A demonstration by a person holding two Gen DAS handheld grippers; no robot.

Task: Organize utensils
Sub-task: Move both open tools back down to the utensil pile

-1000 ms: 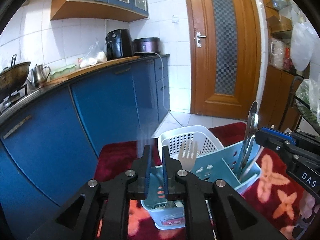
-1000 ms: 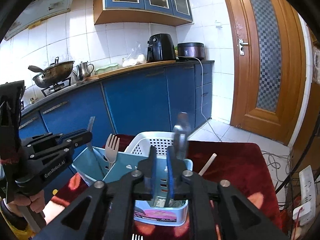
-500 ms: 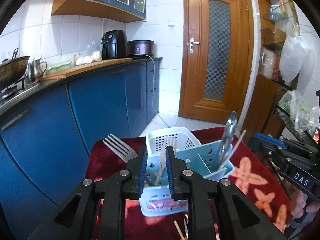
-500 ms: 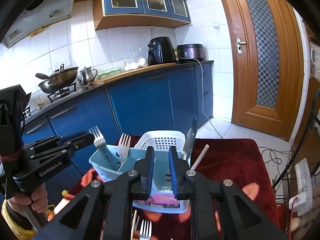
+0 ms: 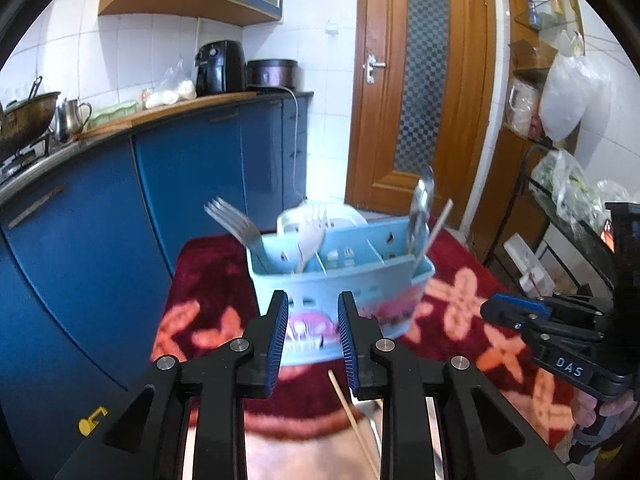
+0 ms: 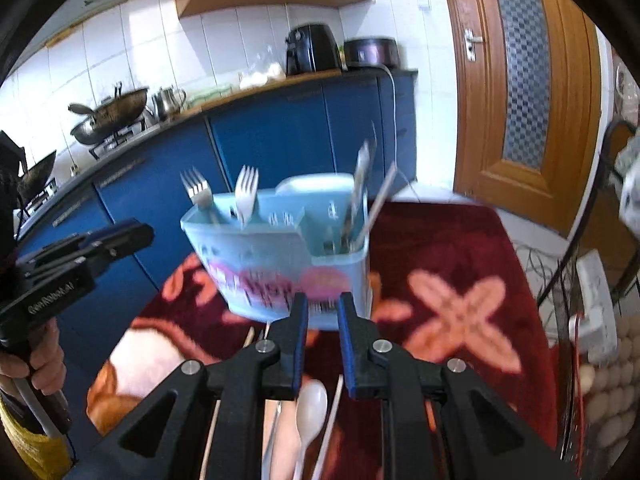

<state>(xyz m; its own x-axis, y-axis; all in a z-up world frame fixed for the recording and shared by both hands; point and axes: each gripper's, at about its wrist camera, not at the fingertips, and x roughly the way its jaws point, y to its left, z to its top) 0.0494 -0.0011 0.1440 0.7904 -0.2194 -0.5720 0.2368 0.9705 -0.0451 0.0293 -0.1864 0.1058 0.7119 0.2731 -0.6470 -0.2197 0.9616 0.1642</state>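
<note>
Where the plush red floral cloth (image 5: 208, 276) covers the table, a pale blue slotted plastic caddy (image 5: 340, 276) stands, holding two steel forks (image 5: 236, 224) at its left end and a steel utensil with a chopstick (image 5: 438, 222) at its right. Left gripper (image 5: 313, 320): ribbed blue pads, jaws opening, nothing between. Right gripper (image 6: 323, 316): narrow gap, empty, above a white plastic spoon (image 6: 310, 408) and thin sticks.

Light blue utensil caddy (image 5: 340, 280) with pink print; beneath it, dark red cloth (image 6: 460, 248) bearing orange flower pattern.

Glossy plastic caddy (image 5: 340, 280), shiny metal forks (image 6: 246, 192), plush red cloth (image 6: 460, 264), wood door (image 5: 380, 80).
</note>
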